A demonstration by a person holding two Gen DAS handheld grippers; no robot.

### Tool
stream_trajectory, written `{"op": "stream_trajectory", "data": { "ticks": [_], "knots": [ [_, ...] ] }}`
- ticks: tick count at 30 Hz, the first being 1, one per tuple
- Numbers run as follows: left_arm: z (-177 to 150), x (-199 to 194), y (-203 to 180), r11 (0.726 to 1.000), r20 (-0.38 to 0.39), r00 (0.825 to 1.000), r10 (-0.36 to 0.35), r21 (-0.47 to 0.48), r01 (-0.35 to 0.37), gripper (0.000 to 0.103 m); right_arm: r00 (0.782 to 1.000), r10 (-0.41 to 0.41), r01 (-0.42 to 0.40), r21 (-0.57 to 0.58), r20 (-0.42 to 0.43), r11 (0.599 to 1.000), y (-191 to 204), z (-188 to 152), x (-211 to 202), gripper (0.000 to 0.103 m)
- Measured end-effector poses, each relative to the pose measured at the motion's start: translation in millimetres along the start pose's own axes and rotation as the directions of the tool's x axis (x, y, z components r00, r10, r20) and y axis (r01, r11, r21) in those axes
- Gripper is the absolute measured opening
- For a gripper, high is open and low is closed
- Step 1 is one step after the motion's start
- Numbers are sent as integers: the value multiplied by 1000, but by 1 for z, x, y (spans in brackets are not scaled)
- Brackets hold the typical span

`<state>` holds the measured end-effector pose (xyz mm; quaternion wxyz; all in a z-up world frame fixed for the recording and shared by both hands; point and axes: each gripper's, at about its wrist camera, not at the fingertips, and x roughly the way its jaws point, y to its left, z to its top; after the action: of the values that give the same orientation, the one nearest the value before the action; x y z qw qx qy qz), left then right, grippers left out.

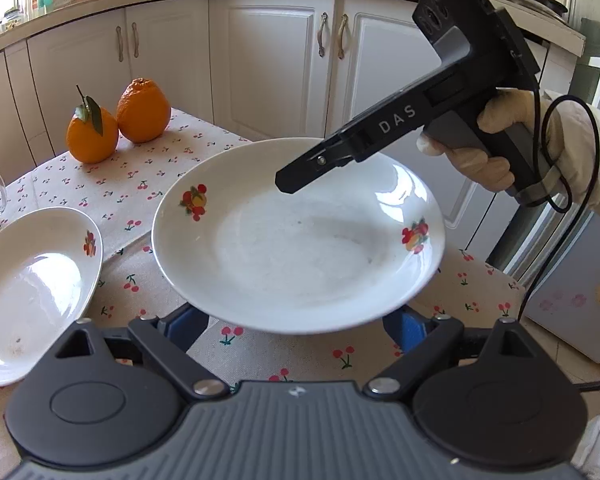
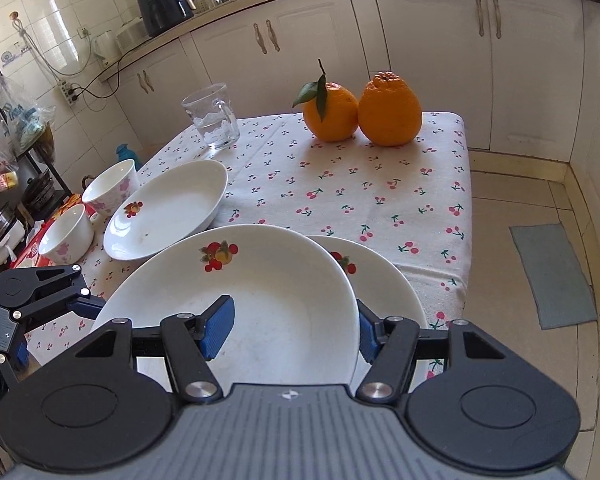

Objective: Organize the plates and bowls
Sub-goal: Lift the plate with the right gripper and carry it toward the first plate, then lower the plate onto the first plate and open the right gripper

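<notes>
A white deep plate (image 2: 260,300) with small fruit prints is held tilted above the desk (image 2: 380,192), its rim caught between the blue pads (image 2: 220,328) of the right tool (image 2: 296,330), which is clenched on it: one pad lies inside the plate and the other behind its right edge. A second matching plate (image 1: 300,240) is carried by the left tool (image 1: 296,322), whose two fingers sit wide apart under the plate's near rim; the rim hides the pads, so a firm grasp cannot be confirmed. In the right wrist view this second plate shows just behind and to the right of the first, overlapped by it. An oval white dish (image 2: 168,208) rests on the desk to the left, and two small flowered bowls (image 2: 88,216) stand just beyond it at the desk's left edge. Farther back, a clear glass mug (image 2: 212,116) holds some water, and two oranges (image 2: 364,110) sit touching each other, one with a leaf. A cherry-print cloth (image 1: 140,184) covers the desk. A gloved hand (image 1: 496,148) grips the right tool's handle. White kitchen cabinets (image 1: 268,68) stand behind.
</notes>
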<state>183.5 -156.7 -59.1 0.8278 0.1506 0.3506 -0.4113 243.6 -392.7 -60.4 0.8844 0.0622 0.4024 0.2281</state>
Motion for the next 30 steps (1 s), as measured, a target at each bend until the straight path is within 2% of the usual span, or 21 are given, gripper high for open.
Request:
{"op": "stream_trajectory", "data": {
  "ticks": [18,30],
  "knots": [
    [8,18,3,999,-18,1000,6,34,-5,94,1000,-31,30,47,6,998,-13,-15,-9,68],
    [7,18,5,1000,-10,1000,-14,9,15,94,997,-78,77,66,4,995,-13,-27,-26,68]
  ]
}}
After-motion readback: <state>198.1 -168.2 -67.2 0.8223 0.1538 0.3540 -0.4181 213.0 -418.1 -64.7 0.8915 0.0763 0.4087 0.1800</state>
